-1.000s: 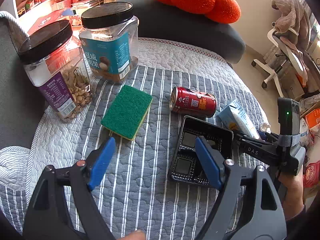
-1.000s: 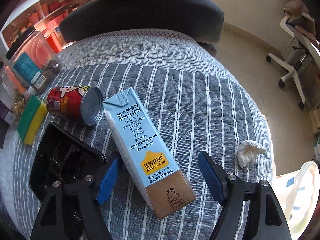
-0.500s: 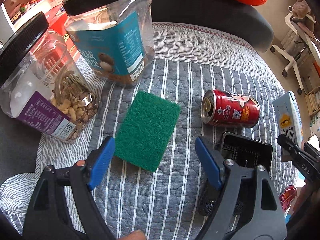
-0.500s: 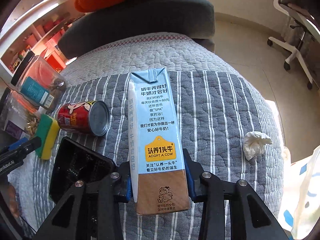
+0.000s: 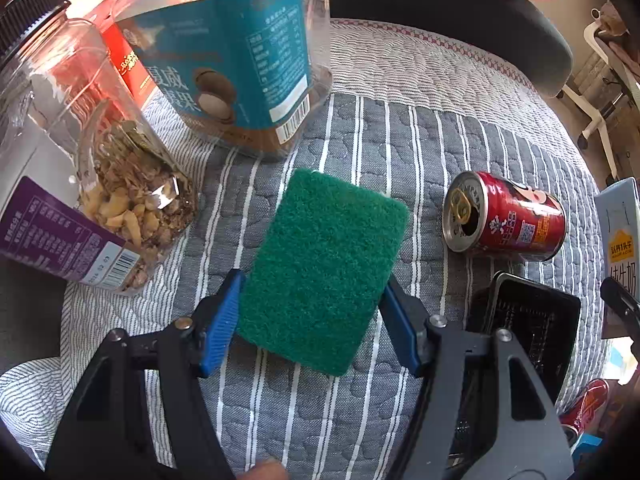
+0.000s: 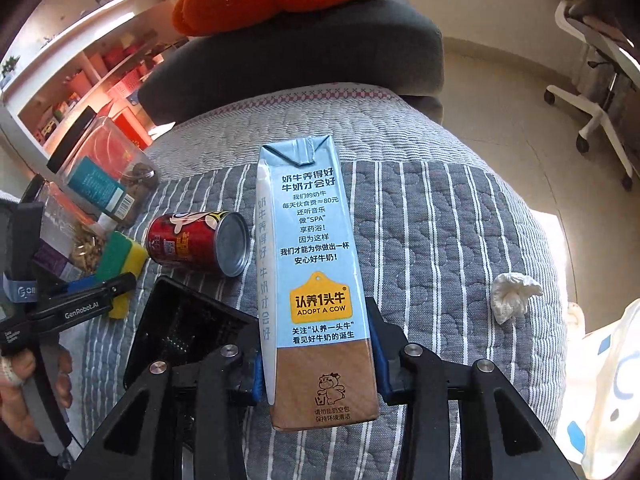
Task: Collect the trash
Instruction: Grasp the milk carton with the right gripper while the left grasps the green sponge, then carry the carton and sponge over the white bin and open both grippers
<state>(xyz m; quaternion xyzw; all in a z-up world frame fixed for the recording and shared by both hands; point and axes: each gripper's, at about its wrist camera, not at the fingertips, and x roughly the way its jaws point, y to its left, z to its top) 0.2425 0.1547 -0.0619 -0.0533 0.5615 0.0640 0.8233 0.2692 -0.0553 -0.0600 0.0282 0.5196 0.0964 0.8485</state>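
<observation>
Two claws: right claw clamps milk carton; left claw closing around sponge.

Bright daylight, sharp centre, fisheye-warped dark corners.

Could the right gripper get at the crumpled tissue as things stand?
Probably not yet. The right gripper is shut on the milk carton, so nothing more fits between its fingers. The tissue itself lies alone on the striped cover, off to that gripper's right, with nothing over it.

Jar lids cut off
</observation>
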